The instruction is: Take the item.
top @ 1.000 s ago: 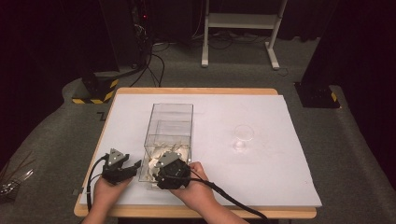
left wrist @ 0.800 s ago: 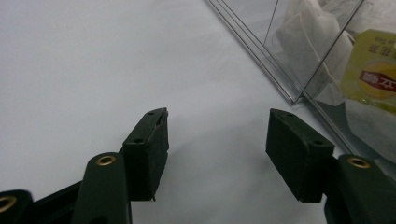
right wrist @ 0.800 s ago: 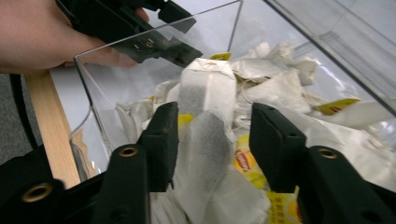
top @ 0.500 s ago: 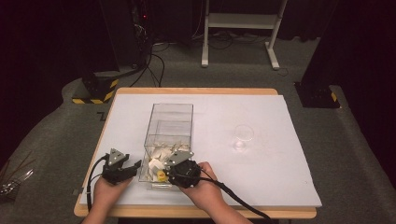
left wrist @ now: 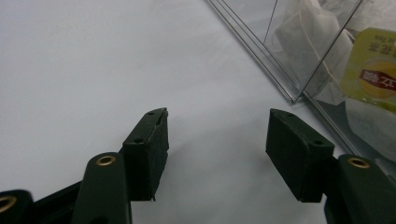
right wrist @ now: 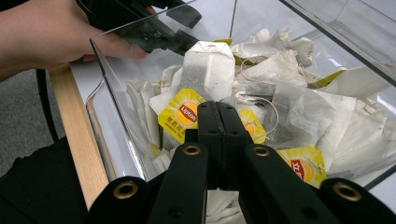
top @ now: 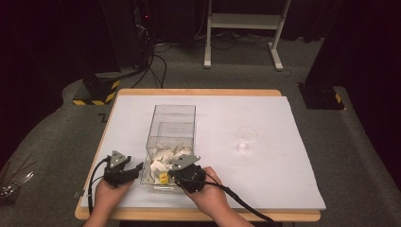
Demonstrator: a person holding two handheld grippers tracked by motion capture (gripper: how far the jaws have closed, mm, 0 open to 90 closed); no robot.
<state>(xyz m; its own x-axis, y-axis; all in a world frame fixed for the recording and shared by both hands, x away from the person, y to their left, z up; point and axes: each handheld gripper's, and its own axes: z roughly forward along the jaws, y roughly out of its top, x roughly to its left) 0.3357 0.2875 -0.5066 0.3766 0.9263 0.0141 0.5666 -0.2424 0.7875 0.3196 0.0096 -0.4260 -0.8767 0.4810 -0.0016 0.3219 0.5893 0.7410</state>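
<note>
Step in hand: picking a tea bag out of the clear plastic box [top: 172, 124].

Right gripper [right wrist: 218, 112] is dipped into the near end of the box, over the pile of tea bags [right wrist: 289, 112]. Its jaws have just been closing, and now the fingers [right wrist: 208, 122] are pressed together. Whether they've actually caught anything is hard to say: the tips sit right beside a yellow Lipton tag [right wrist: 181, 114] and a loop of string, with an upright tea bag [right wrist: 208, 70] just behind them, but I can't see paper or string between the pads (could be a pinch on the string, could be a miss).

Left gripper [left wrist: 217, 133] rests low on the white worktop [top: 265, 118] just outside the box's near-left corner, fingers spread, nothing between them. Looks like it's parked there, maybe to steady the box; not touching the wall as far as I can tell.

An empty clear cup [top: 247, 138] stands well apart to the right of the box, the likely drop point.

Next move, my read: lift the right gripper straight up and slowly, then check that a bag comes with it. Strings are tangled across the pile, so a neighbour may drag along. If nothing rises, reopen and go for the upright bag's top edge. If the box shifts, brace it with the left gripper.
</note>
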